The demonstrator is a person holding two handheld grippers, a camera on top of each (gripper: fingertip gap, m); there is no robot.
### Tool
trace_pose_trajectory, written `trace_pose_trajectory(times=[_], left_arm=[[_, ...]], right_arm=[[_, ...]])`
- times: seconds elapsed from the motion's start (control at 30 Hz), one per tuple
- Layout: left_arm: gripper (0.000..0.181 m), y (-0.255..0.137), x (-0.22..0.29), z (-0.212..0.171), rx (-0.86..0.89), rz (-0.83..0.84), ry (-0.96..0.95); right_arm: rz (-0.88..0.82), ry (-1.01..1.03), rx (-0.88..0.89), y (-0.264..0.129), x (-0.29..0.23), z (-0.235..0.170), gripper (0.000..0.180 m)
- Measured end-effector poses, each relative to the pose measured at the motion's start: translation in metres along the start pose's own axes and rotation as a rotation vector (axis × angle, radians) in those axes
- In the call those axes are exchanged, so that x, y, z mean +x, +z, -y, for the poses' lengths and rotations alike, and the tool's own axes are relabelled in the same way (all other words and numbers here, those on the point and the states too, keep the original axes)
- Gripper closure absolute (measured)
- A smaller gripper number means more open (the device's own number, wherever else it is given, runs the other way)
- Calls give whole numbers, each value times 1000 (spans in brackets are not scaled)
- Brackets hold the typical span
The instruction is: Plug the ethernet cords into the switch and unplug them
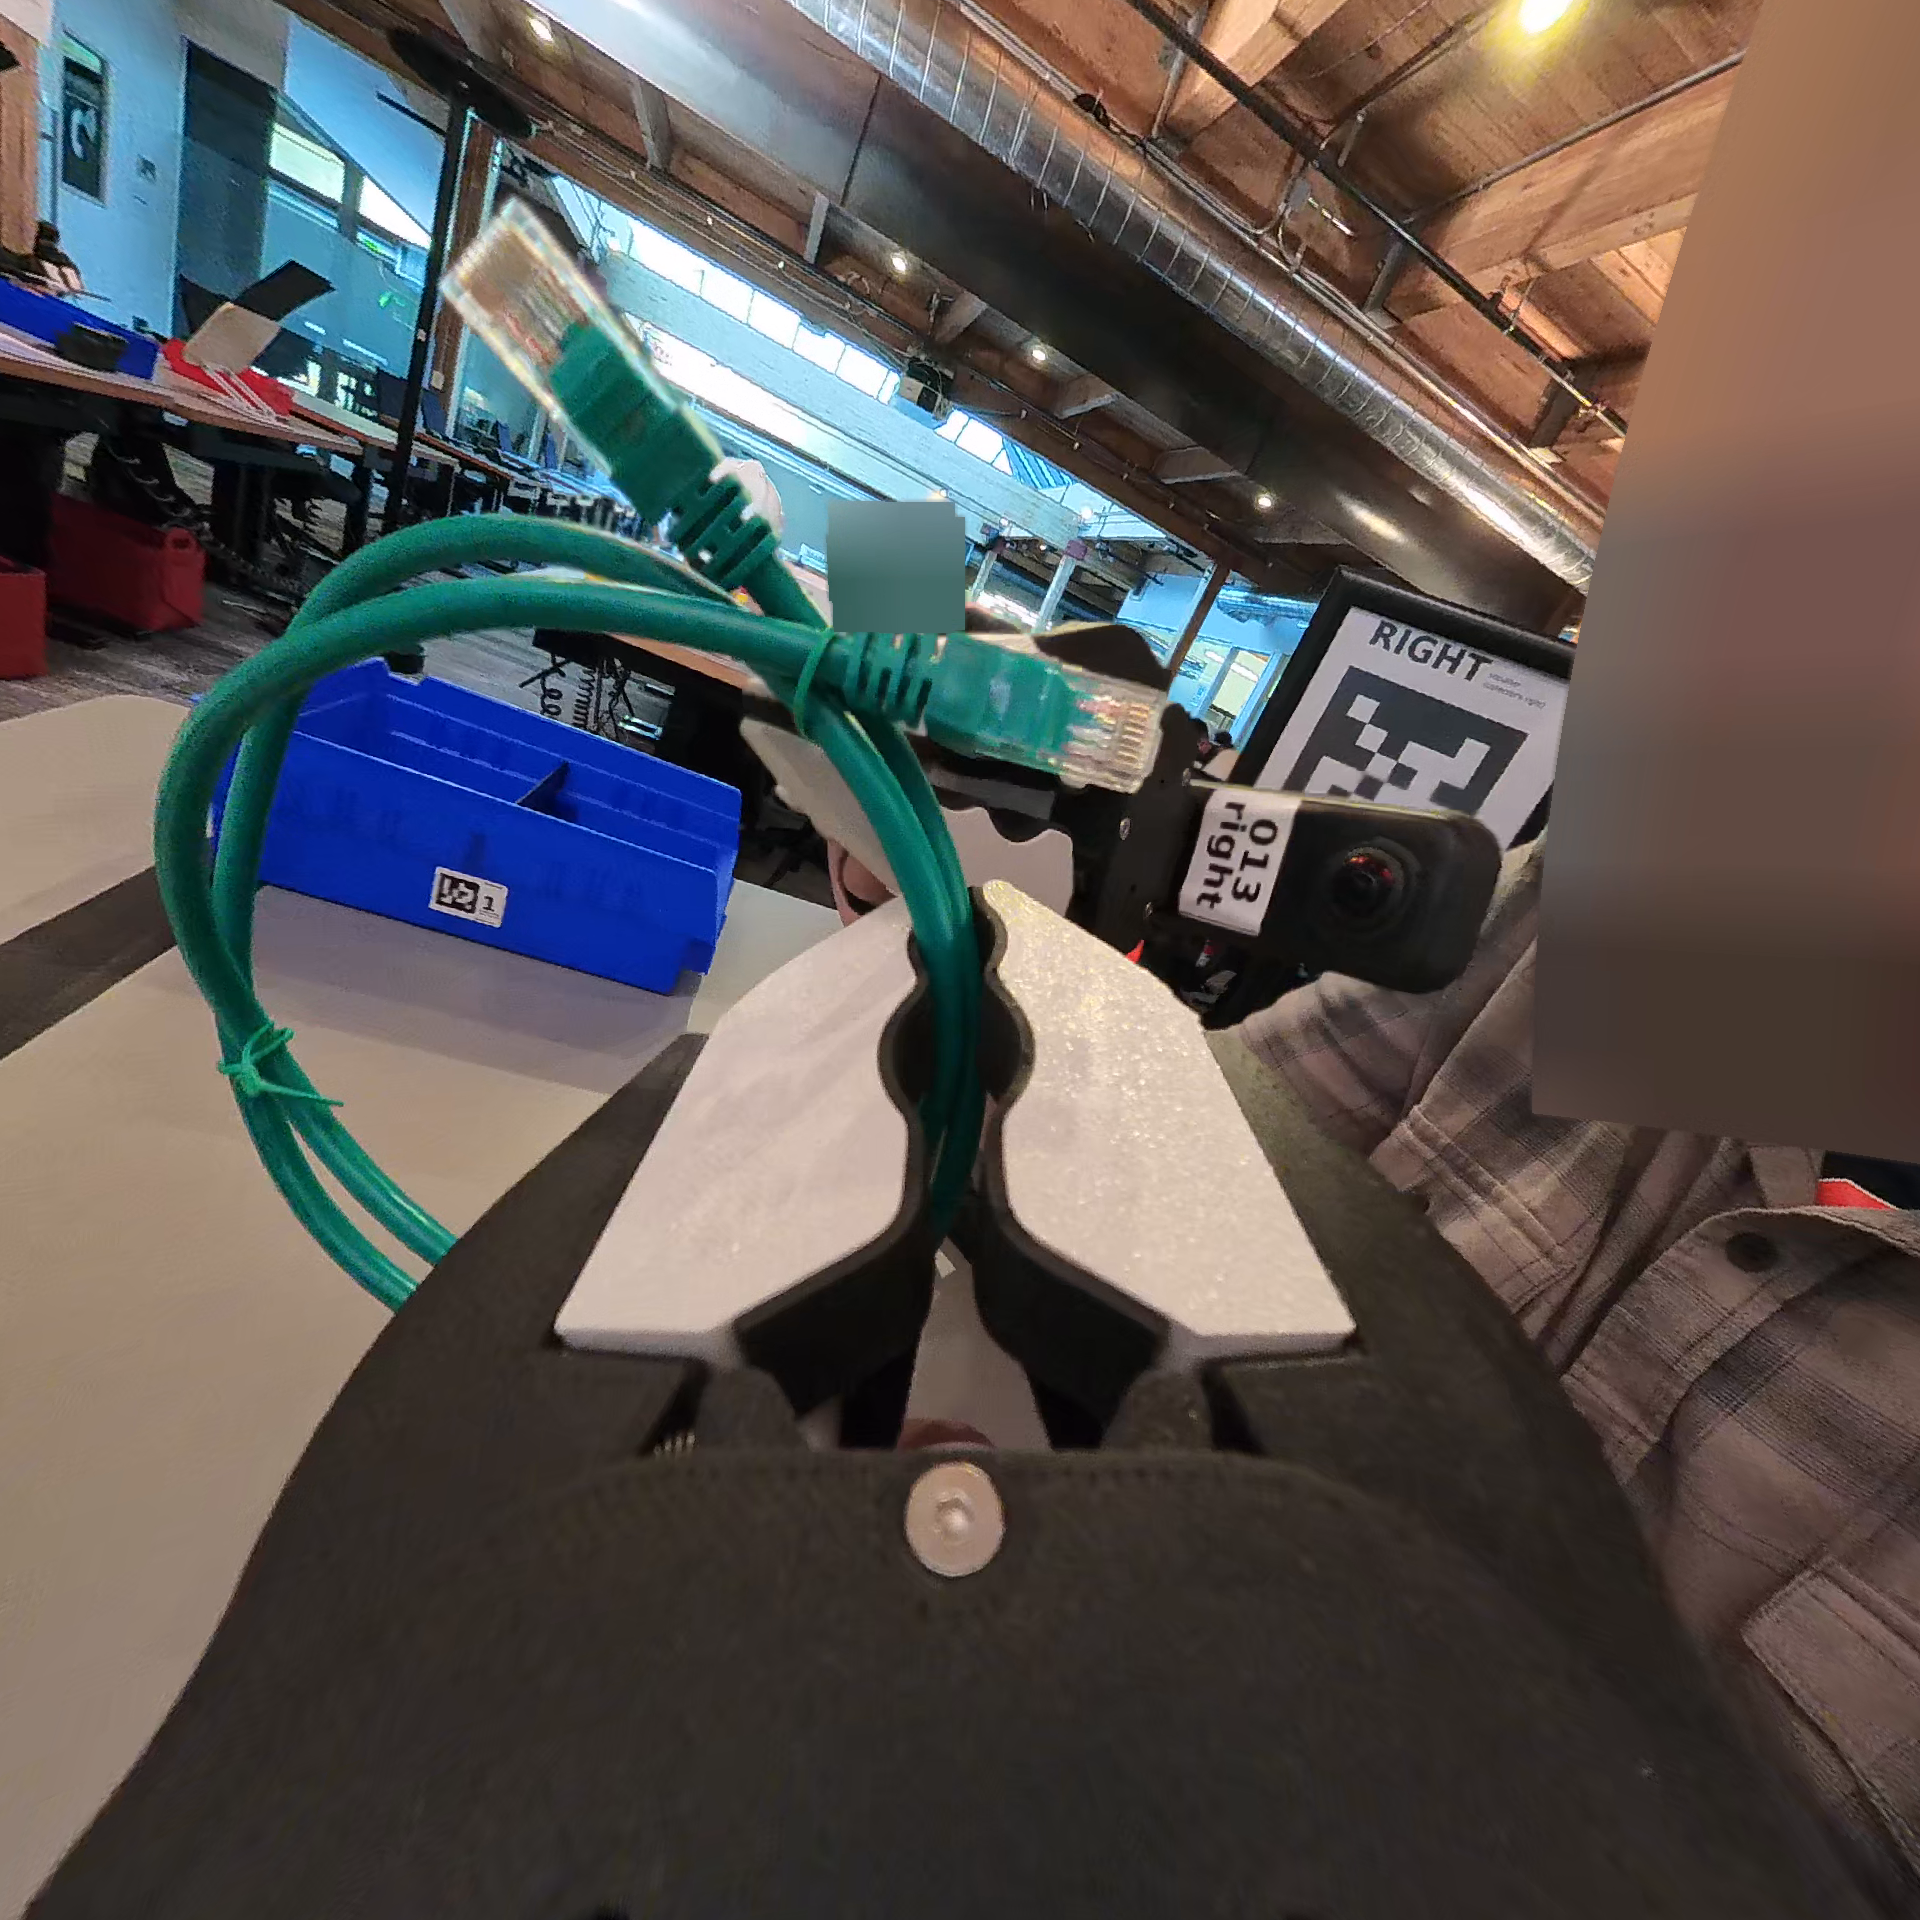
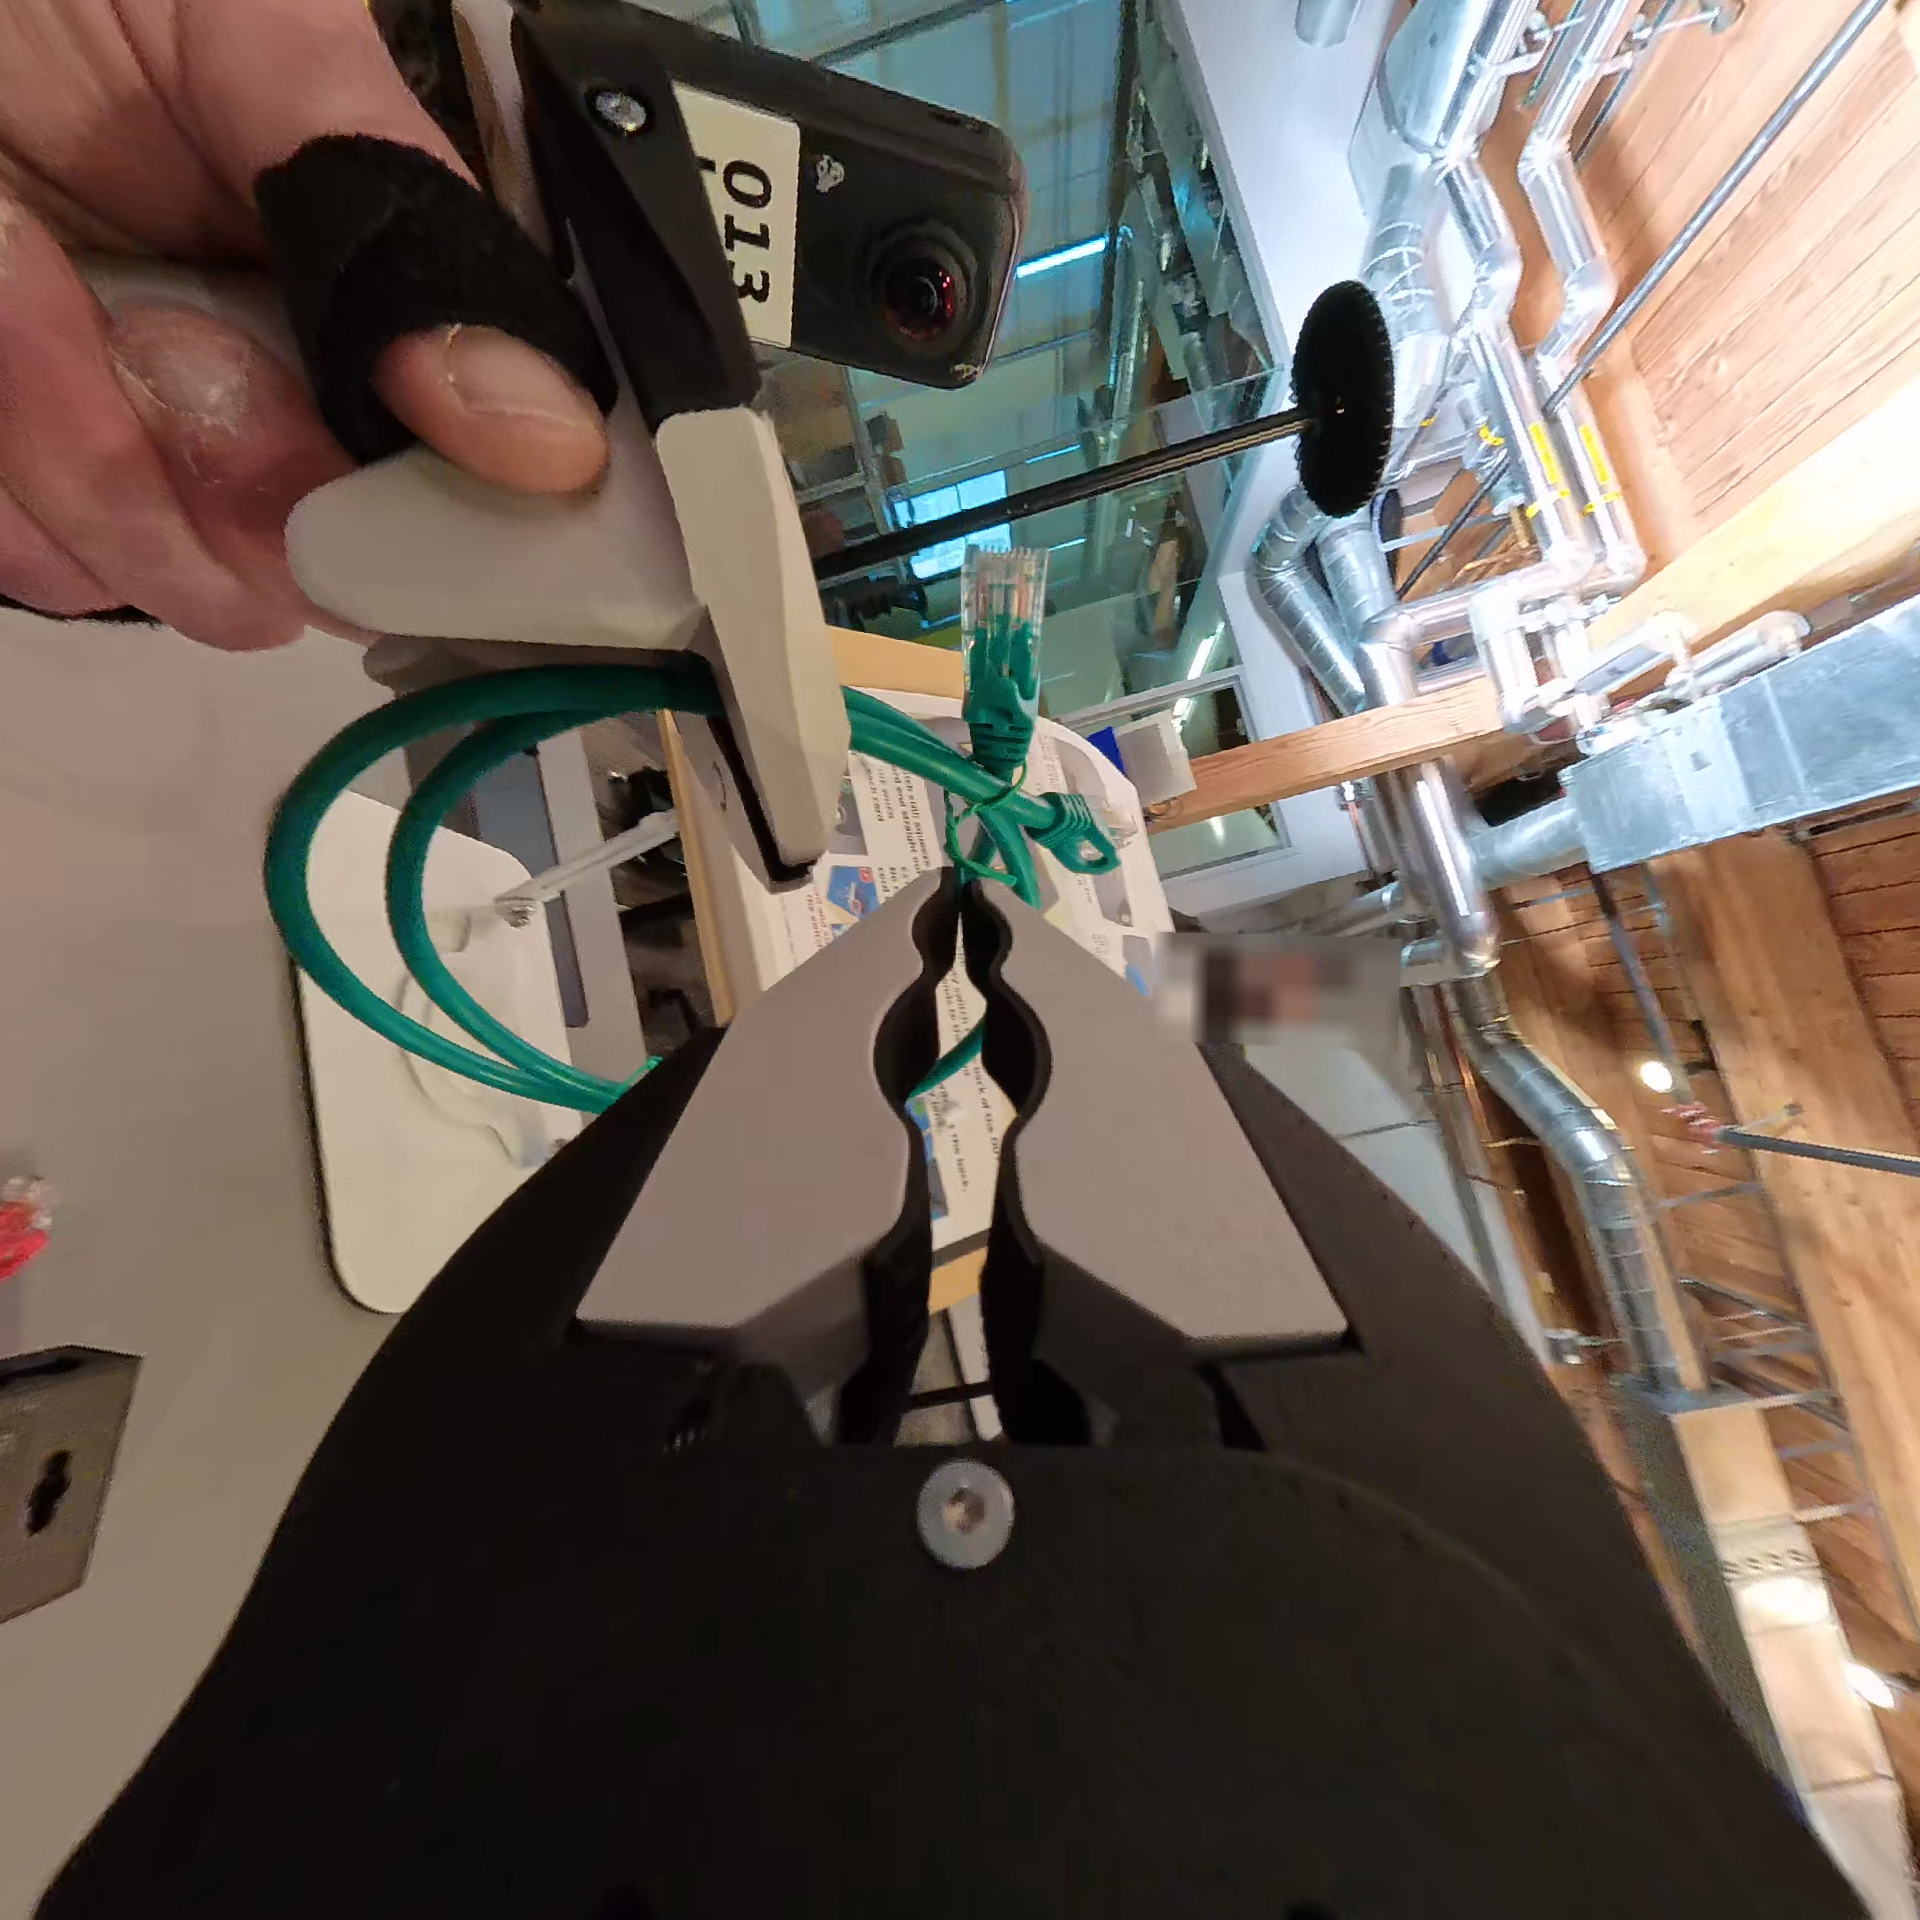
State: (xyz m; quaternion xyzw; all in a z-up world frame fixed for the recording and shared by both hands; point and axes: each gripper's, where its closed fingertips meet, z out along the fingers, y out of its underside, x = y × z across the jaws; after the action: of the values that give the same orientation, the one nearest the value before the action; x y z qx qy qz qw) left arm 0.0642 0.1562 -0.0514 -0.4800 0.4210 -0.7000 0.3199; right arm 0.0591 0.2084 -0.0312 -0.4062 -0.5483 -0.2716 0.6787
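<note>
A coiled green ethernet cord is bound with thin green ties. Its two clear plugs stick out, one up and to the left and one to the right. My left gripper is shut on two strands of the coil and holds it in the air. It also shows in the right wrist view, with the cord running through it. My right gripper is shut, its tips pinching the green tie where the strands cross. It also shows in the left wrist view, just behind the coil.
A blue bin stands on the pale table behind the coil. A person's hand holds the left gripper, and a plaid shirt is close on the right. A printed sheet, a white plate and a red plug lie beyond. The grippers' ends are close to 5 centimeters from one another. From either gripper's tips it is about 25 centimeters to the red plug.
</note>
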Motion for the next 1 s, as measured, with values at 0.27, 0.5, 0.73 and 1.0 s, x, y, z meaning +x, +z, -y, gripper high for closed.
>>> trace_pose_trajectory(times=[0.27, 0.5, 0.73, 1.0], left_arm=[[178, 0, -3, 6, 23, 91, 125], [178, -3, -8, 9, 2, 199, 252], [179, -4, -4, 10, -2, 167, 250], [178, 0, -6, 4, -34, 178, 260]], right_arm=[[247, 555, 124, 1, -4, 8, 180], [630, 1233, 381, -8, -7, 23, 180], [566, 1198, 420, -9, 3, 16, 161], [556, 1191, 492, -17, 11, 24, 176]])
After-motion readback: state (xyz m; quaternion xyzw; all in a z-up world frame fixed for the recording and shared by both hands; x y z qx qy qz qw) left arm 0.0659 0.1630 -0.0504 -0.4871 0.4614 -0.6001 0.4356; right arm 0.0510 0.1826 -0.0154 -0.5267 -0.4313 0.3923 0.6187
